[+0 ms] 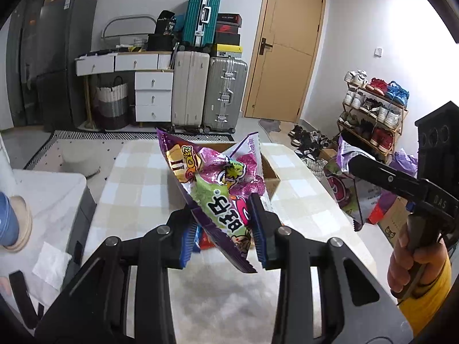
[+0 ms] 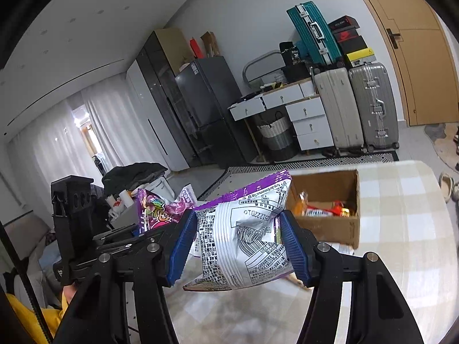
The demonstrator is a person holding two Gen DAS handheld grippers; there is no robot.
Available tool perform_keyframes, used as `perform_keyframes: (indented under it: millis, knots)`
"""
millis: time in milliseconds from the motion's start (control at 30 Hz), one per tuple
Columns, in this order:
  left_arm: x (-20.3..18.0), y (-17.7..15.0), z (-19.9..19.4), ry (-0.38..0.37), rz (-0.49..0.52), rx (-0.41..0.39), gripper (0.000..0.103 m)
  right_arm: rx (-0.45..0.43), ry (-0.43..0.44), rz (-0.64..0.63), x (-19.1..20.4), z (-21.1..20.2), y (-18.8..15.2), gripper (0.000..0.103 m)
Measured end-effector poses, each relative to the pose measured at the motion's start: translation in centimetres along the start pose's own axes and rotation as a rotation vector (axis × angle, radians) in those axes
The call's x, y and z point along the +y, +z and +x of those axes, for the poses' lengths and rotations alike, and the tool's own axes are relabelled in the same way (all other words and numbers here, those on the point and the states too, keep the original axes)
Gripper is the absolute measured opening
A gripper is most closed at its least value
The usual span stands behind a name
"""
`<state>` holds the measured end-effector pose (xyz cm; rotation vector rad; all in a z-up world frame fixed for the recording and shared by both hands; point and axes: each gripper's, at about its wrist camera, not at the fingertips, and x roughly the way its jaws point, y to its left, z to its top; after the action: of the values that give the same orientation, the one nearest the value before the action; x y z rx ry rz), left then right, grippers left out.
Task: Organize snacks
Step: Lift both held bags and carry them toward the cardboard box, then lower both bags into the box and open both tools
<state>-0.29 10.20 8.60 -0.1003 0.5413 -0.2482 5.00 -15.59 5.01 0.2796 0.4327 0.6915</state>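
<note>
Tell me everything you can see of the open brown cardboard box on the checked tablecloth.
The open brown cardboard box is plain corrugated card, top open, standing upright on the beige-and-white checked tablecloth toward the table's far end. Inside lie several wrappers in orange, red and white; their labels are unreadable. The box's near wall looks slightly worn along its lower edge. Neither gripper touches it. In the left wrist view a purple snack bag hides most of it.

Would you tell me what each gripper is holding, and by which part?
The left gripper pinches a purple snack bag near its lower end; the right gripper clamps another purple bag across its middle.
</note>
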Motion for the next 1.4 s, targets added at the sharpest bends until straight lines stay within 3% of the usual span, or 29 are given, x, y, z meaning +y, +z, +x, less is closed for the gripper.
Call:
perform_keyframes:
  millis: [133,400,800,1400]
  knots:
    - [0.2,1.6,0.6,0.005,0.011,0.001,0.031,-0.011,0.001,-0.009,-0.4,1.2,1.4,0.061]
    - [0.9,4.5,5.7,0.000,-0.019,0.051,0.031,-0.013,-0.018,-0.009,-2.4,4.6,4.2,0.061]
    - [2.0,9.1,20.7,0.015,-0.050,0.172,0.031,0.050,-0.056,0.082,-8.7,11.8,7.1,0.061]
    - [1.3,9.0,38.0,0.022,-0.035,0.351,0.031,0.155,-0.117,0.179,-16.6,19.1,5.5,0.061]
